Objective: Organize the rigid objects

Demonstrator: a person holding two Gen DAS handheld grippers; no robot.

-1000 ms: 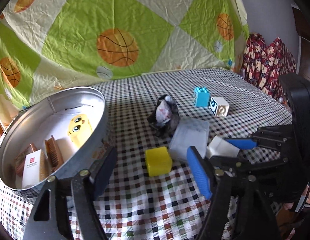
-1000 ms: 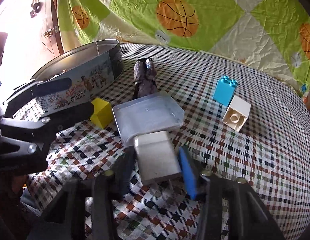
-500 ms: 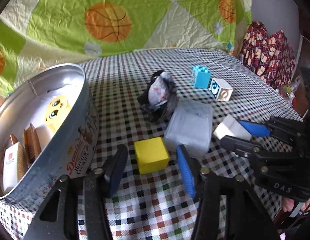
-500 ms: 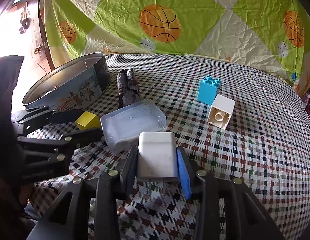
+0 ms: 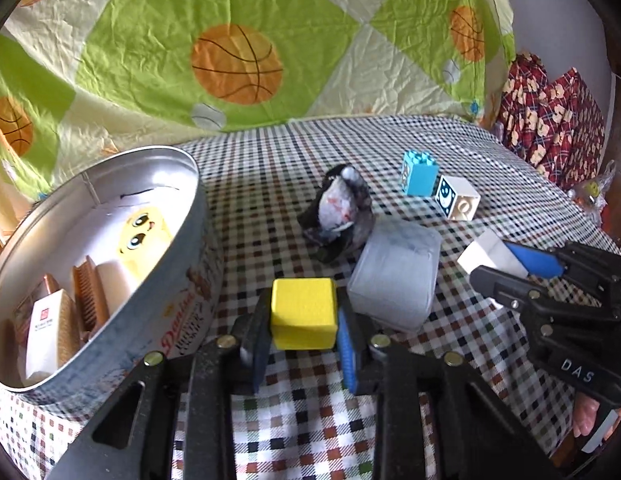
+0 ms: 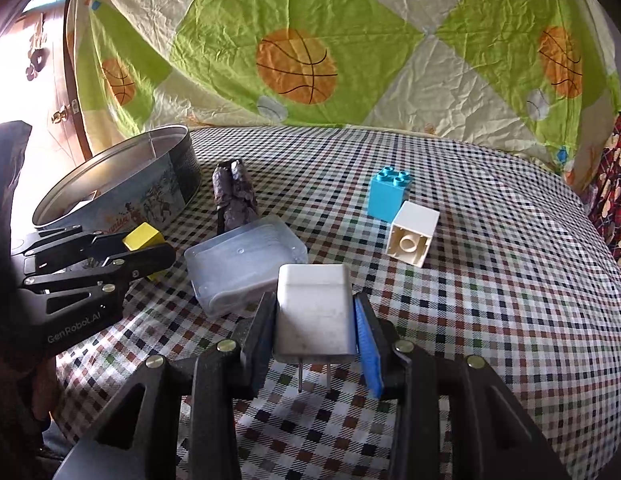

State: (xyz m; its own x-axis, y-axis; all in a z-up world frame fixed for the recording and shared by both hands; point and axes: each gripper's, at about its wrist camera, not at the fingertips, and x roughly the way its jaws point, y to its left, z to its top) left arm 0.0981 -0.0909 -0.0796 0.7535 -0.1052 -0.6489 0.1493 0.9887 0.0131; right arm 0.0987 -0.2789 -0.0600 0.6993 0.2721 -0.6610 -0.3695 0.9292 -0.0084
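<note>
Left wrist: tool (image 5: 303, 322) grips yellow cube (image 5: 303, 312) (squarely).

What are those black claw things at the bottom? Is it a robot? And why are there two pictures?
No robot: a person holds two grabbing tools, each with a camera looking along its fingers, so you get one picture per tool. The left gripper squeezes a yellow block. The right gripper squeezes a white plug charger. On the checked tablecloth lie a clear plastic box, a dark crumpled wrapper, a blue brick and a white brick. The round tin on the left already holds a few things.
</note>
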